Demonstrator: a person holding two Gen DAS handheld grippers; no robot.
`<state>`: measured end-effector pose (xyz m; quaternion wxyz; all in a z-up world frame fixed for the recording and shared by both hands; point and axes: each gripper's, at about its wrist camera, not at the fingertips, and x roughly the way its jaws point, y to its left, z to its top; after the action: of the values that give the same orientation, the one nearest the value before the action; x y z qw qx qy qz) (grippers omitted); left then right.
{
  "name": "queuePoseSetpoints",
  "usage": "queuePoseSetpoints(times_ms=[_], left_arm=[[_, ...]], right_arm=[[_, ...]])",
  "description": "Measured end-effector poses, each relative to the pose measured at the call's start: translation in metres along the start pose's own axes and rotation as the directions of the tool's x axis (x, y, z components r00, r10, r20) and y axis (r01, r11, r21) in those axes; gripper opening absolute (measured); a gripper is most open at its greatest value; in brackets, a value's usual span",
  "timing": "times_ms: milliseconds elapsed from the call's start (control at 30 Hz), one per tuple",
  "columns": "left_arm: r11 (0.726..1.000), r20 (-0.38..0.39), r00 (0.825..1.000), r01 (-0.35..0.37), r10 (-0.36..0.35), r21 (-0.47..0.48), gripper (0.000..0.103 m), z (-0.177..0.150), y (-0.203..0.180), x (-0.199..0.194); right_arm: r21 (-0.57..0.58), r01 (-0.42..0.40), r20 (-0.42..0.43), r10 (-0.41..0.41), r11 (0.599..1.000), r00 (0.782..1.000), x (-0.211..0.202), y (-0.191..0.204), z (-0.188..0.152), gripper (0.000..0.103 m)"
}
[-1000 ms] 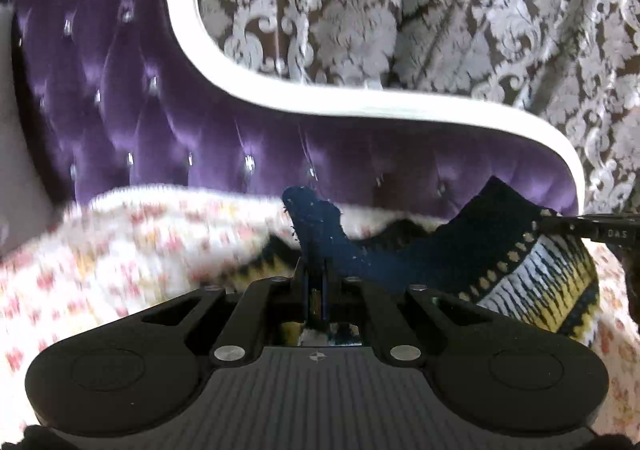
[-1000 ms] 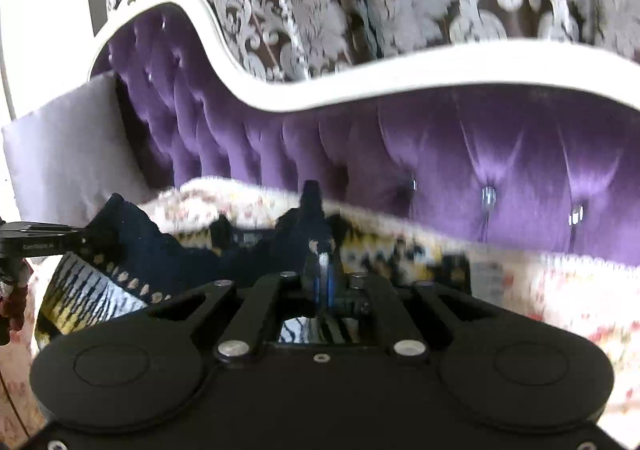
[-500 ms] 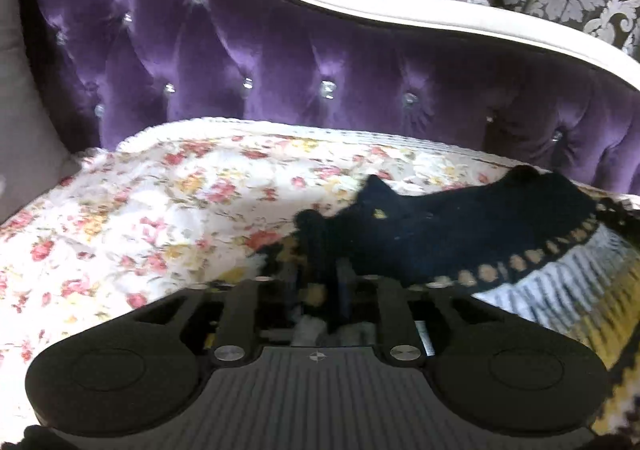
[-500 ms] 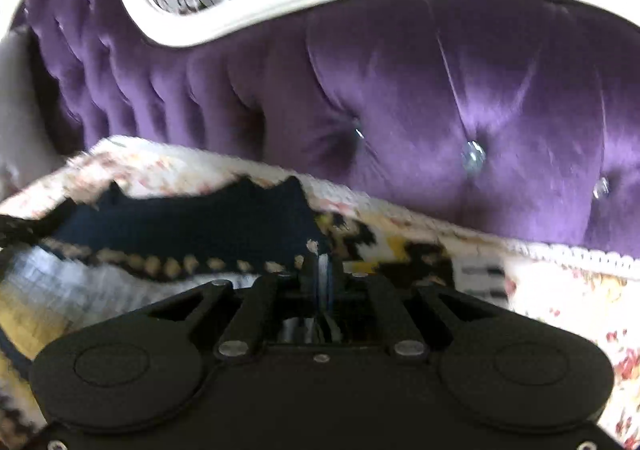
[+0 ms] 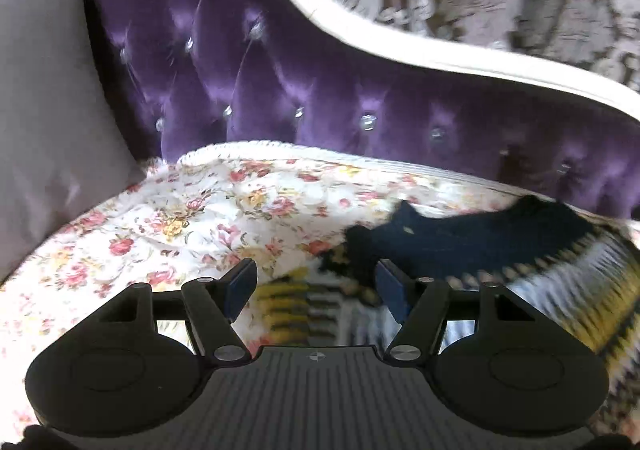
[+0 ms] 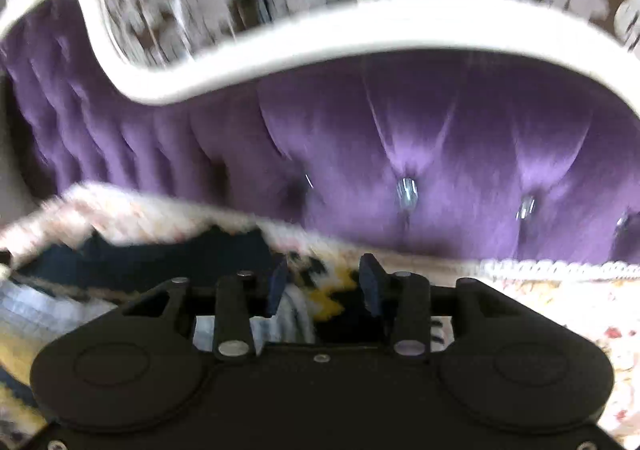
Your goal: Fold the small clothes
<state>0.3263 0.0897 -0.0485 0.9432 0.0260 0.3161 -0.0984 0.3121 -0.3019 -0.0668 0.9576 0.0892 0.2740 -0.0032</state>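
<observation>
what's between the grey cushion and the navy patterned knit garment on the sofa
In the left wrist view, only bare floral quilted cover lies between the grey cushion and the navy patterned knit garment.

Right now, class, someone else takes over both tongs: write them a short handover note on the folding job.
Left tongs: jaws opening, nothing gripped; patterned cloth lies under the gap.
Right tongs: jaws opening, nothing gripped.
The navy, yellow and white patterned knit garment lies on the floral quilt on the purple tufted sofa.
Done: navy edge laid over the patterned part, a fold.
Left: check the fold is tidy, fold further if needed.
</observation>
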Motion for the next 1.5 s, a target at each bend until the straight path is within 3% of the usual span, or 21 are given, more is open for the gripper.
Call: queuePoseSetpoints(times_ms=[133, 267, 333, 467, 567, 633, 700, 800, 933, 1333, 1500], left_arm=[[0.998, -0.026, 0.999, 0.037, -0.036, 0.044, 0.064, -0.027, -0.023, -0.029], [0.993, -0.08, 0.994, 0.078, -0.07, 0.091, 0.064, -0.056, -0.049, -0.037], [0.993, -0.089, 0.995, 0.062, -0.053, 0.096, 0.064, -0.066, -0.055, -0.039], [0.997, -0.086, 0.996, 0.009, -0.003, 0.08, 0.065, -0.081, -0.054, -0.038], [0.996, -0.051, 0.999, -0.004, 0.009, 0.086, 0.07, -0.092, -0.051, -0.039], [0.999, -0.052, 0.999, -0.009, 0.012, 0.043, 0.078, -0.097, -0.046, -0.039], [0.999, -0.049, 0.999, 0.02, -0.022, -0.047, 0.079, -0.098, -0.035, -0.036], [1.0, -0.022, 1.0, -0.002, 0.002, 0.008, 0.082, -0.103, -0.042, -0.036], [1.0, 0.025, 1.0, -0.01, 0.01, -0.009, 0.083, -0.112, -0.043, -0.037], [0.999, 0.037, 0.999, -0.007, 0.009, -0.05, 0.083, -0.117, -0.041, -0.045], [0.996, 0.046, 0.998, -0.039, 0.043, -0.075, 0.083, -0.119, -0.046, -0.047]], right_arm=[[-0.021, -0.097, 0.025, 0.097, 0.995, 0.995, -0.048, 0.018, 0.0, 0.053], [-0.093, -0.184, -0.043, 0.18, 0.979, 0.983, -0.075, 0.048, -0.027, 0.053], [-0.123, -0.201, -0.088, 0.191, 0.972, 0.978, -0.08, 0.061, -0.044, 0.053], [-0.165, -0.166, -0.147, 0.143, 0.972, 0.979, -0.08, 0.069, -0.074, 0.053], [-0.146, -0.118, -0.172, 0.093, 0.982, 0.981, -0.082, 0.061, -0.091, 0.055], [-0.126, -0.108, -0.153, 0.089, 0.986, 0.984, -0.088, 0.052, -0.098, 0.055], [-0.107, -0.105, -0.148, 0.089, 0.989, 0.985, -0.09, 0.047, -0.1, 0.054], [-0.157, -0.089, -0.118, 0.07, 0.984, 0.991, -0.093, 0.051, -0.108, 0.055], [-0.179, -0.077, -0.11, 0.058, 0.981, 0.992, -0.093, 0.057, -0.109, 0.055], [-0.182, -0.077, -0.093, 0.061, 0.98, 0.994, -0.092, 0.056, -0.113, 0.056], [-0.167, -0.088, -0.091, 0.073, 0.982, 0.993, -0.091, 0.053, -0.113, 0.056]])
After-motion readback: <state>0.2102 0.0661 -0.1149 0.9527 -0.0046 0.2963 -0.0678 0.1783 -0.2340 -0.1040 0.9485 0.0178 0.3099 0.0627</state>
